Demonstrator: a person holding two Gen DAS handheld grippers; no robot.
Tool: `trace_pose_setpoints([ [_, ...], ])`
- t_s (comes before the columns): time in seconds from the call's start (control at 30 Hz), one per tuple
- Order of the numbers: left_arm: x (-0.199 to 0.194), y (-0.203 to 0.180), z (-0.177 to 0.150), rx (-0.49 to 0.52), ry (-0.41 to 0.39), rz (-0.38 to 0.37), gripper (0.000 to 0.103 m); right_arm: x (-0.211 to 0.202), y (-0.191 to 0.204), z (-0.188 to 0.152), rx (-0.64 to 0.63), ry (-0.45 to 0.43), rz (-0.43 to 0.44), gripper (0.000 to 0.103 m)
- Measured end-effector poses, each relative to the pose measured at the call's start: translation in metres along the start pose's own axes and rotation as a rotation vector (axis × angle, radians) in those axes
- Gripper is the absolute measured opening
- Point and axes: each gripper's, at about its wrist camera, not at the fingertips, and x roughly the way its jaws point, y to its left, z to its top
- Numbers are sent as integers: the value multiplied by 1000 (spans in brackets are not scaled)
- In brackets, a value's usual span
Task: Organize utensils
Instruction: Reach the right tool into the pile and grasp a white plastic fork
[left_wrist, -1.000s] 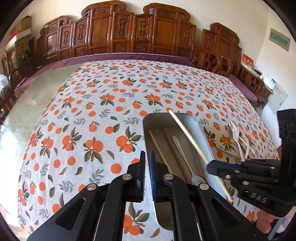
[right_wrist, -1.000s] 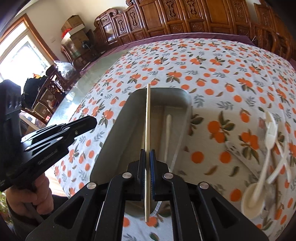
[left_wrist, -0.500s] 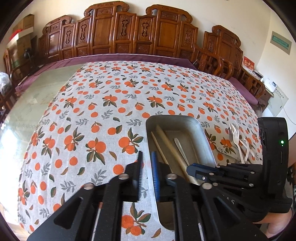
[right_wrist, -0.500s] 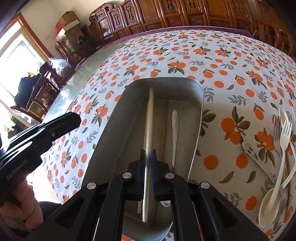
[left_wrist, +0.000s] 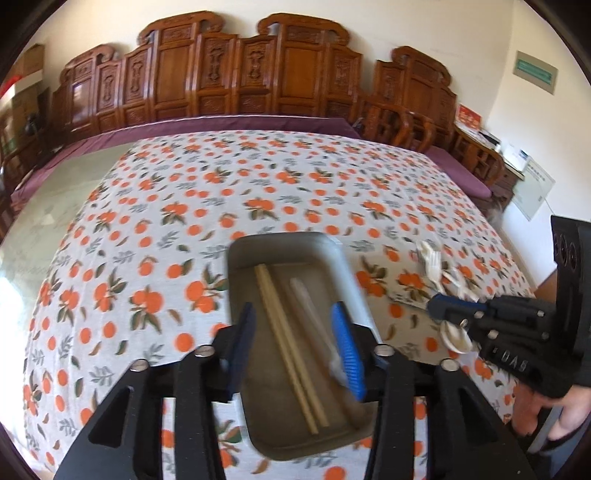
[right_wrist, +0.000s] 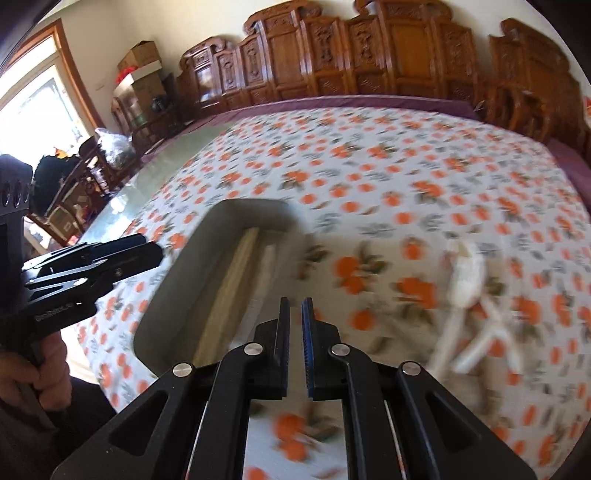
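Two stiff wooden chopsticks (left_wrist: 291, 347) and a pale plastic utensil (left_wrist: 308, 306) are laid lengthwise in the smooth grey metal tray (left_wrist: 280, 245) on the orange-print bench (left_wrist: 147, 229). The left tongs (left_wrist: 295, 350) are opening over the tray, nothing gripped. The right tongs (right_wrist: 295, 325) are nearly clenched and empty. The remaining white plastic cutlery (right_wrist: 467, 280), blurred but probably light and slippery, is best taken mid-handle.

The right gripper (left_wrist: 432, 309) carries raised letters reading "DAS" on its black body, at four o'clock in the left view. A green wall sign (left_wrist: 535, 72) at two o'clock is too small to read. Lettering on the left gripper's (right_wrist: 159, 251) body is blurred.
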Motion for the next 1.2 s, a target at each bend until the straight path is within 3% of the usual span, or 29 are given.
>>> trace_pose_setpoints([
  [0.17,2,-30,0,46,-3,-26,63,-24,-45,-13,15,-22,-90,10],
  [0.3,5,-46,-1,68,0,-33,70,-29,-73,-26,39,-21,-142,10],
  [0.37,7,-54,-2,81,8,-36,70,-28,-83,-32,56,-17,-147,14],
  [0.77,15,-80,-10,124,35,-42,72,23,-89,-30,45,45,-138,19],
  [1.07,18,-91,-12,144,46,-42,72,44,-95,-27,106,65,-99,20],
  [1.2,17,-96,-13,153,45,-44,72,46,-90,-26,92,79,-133,19],
])
